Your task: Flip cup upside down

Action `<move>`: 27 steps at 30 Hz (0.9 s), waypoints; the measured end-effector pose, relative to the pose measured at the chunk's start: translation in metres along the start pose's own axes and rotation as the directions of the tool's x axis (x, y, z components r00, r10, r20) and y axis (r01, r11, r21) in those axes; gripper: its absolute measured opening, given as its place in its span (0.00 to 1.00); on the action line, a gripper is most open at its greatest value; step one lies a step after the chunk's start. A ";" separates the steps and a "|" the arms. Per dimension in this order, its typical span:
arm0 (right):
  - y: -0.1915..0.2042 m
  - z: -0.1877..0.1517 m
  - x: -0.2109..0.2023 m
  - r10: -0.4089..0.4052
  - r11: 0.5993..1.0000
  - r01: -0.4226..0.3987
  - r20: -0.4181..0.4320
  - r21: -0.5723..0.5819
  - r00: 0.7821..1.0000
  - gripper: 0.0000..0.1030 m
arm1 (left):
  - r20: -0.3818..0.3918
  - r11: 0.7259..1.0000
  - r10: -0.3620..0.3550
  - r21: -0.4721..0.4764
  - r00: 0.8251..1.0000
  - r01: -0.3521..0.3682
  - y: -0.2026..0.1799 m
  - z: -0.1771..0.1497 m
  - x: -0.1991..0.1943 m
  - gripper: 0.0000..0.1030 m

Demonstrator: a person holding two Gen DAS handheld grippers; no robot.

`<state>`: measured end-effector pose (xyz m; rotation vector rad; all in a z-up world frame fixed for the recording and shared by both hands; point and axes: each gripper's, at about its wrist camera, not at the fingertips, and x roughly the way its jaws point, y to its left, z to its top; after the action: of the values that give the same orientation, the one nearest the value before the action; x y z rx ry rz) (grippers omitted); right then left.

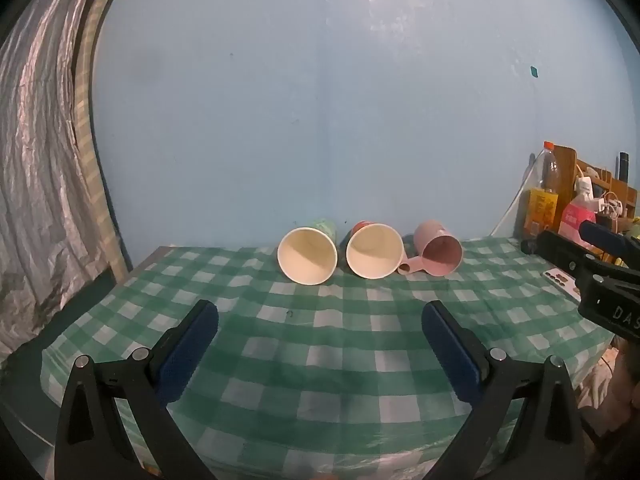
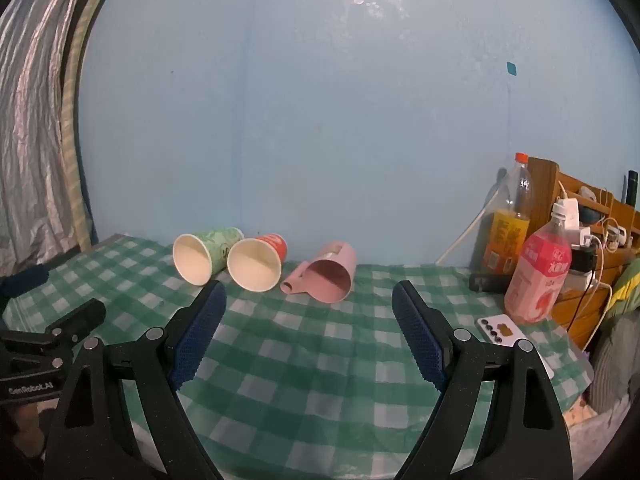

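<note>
Three cups lie on their sides at the back of the table, mouths toward me: a green paper cup [image 1: 307, 256] [image 2: 202, 258], a red paper cup [image 1: 374, 251] [image 2: 256, 264] and a pink plastic mug [image 1: 438, 253] [image 2: 330, 276] with its handle to the left. My left gripper [image 1: 320, 314] is open and empty, hovering over the cloth well short of the cups. My right gripper [image 2: 309, 294] is open and empty, a little in front of the pink mug; it also shows at the right edge of the left wrist view [image 1: 592, 264].
A green-and-white checked cloth [image 1: 320, 360] covers the table against a blue wall. At the right stand an orange drink bottle [image 2: 510, 232], a pink bottle [image 2: 540, 276], a phone [image 2: 504, 330] and a wooden rack with cables [image 2: 592, 232]. A curtain [image 1: 36, 160] hangs at the left.
</note>
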<state>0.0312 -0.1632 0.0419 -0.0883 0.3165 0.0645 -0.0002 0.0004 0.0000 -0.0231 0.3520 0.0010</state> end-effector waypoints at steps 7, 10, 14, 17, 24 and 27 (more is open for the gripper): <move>0.000 -0.001 0.001 0.000 1.000 0.000 0.001 0.004 1.000 0.82 | -0.001 1.000 0.003 0.008 1.000 -0.003 -0.006 0.000 0.006 1.00; 0.000 -0.001 0.001 0.002 1.000 -0.002 -0.001 0.005 1.000 0.82 | -0.007 1.000 0.007 0.007 1.000 -0.007 -0.007 0.002 0.012 1.00; 0.000 0.001 -0.001 0.004 1.000 -0.004 -0.001 0.008 1.000 0.82 | 0.023 1.000 -0.015 0.019 1.000 0.015 -0.008 0.002 -0.001 1.00; 0.001 -0.001 0.001 0.006 1.000 -0.006 -0.002 0.010 1.000 0.82 | 0.030 1.000 -0.016 0.025 0.999 0.015 -0.009 0.002 -0.002 1.00; -0.002 -0.004 0.001 0.005 1.000 -0.005 -0.005 0.008 1.000 0.82 | 0.027 1.000 -0.020 0.018 0.999 0.019 -0.010 -0.001 -0.002 1.00; -0.003 -0.004 0.000 0.003 1.000 -0.003 -0.006 0.010 1.000 0.82 | 0.021 1.000 -0.028 0.008 0.999 0.028 -0.008 0.000 0.000 1.00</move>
<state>0.0303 -0.1660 0.0382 -0.0779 0.3228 0.0656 0.0005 -0.0077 0.0003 -0.0205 0.3304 -0.0277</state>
